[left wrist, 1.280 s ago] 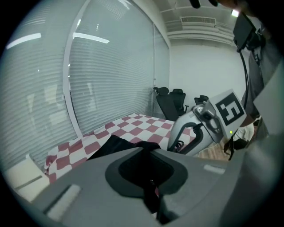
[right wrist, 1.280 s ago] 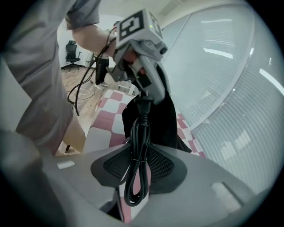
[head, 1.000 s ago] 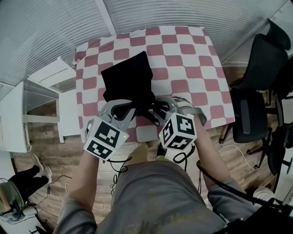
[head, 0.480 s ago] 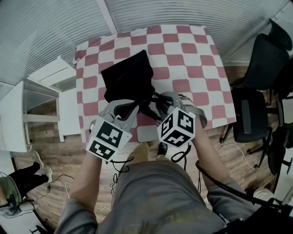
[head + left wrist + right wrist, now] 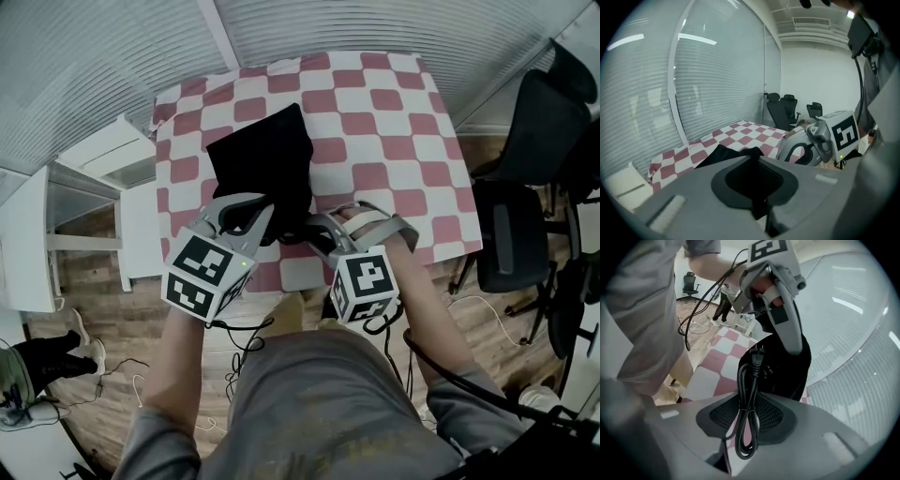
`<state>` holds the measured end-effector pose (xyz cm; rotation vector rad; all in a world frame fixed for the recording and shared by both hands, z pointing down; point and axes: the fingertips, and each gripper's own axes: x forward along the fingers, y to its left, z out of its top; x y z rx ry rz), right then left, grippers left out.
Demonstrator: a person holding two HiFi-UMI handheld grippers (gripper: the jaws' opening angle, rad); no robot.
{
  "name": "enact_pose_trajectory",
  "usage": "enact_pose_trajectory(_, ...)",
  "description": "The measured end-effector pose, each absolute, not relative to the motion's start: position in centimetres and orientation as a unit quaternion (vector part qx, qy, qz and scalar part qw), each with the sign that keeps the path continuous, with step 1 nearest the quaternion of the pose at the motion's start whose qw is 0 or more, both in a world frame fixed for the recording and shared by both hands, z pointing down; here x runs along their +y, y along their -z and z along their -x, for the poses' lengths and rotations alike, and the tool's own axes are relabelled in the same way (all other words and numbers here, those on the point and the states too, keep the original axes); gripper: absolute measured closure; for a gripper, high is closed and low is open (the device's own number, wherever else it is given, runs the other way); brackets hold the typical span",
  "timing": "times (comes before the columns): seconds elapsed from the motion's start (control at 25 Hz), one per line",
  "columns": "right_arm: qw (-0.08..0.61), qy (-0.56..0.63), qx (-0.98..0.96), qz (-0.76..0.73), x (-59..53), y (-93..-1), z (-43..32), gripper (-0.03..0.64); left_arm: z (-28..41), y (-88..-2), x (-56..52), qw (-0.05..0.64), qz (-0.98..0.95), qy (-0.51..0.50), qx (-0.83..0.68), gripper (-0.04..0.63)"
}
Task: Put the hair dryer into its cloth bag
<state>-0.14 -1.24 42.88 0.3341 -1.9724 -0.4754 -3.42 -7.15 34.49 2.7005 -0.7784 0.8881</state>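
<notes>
Right gripper (image 5: 749, 414): jaws narrow, clamped on the folded cord (image 5: 749, 380), plug end leading. Left gripper (image 5: 754, 180): jaws closed on a fold of black cloth at the near end of the bag (image 5: 267, 159).

Change noted: both grips are as they were a second ago, but both grippers have rolled. The right cube (image 5: 366, 284) has swung round and sits lower, nearer the front edge of the table (image 5: 394, 112). The left cube (image 5: 202, 277) has tipped outward to the left. The cord, which lay spread across the gap between the grippers, is now drawn close against the bag.

Assessment: I see no dryer body in any view, so I judge it is already inside and the cord is the last part to go in. The roll appears to line the cord up with the opening that the left gripper holds.

Pose: both grippers point down at the bag's near end, side by side, near but apart. The left forearm (image 5: 183, 366) and right forearm (image 5: 422, 309) reach forward from the body, the right gripper pitched more steeply
</notes>
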Motion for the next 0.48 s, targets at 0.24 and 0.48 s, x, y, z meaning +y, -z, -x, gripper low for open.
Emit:
enact_pose_trajectory(0.24,0.513,0.17,-0.826,-0.161,-2.0,-42.7,0.5,0.479,3.2,-34.8,-6.4,0.08,-0.913,-0.319,-0.242,0.59)
enact_pose_trajectory(0.48,0.508,0.134,-0.832,-0.177,-2.4,-42.8,2.3,0.48,2.8,-35.6,-5.8,0.054,-0.908,-0.343,-0.233,0.59)
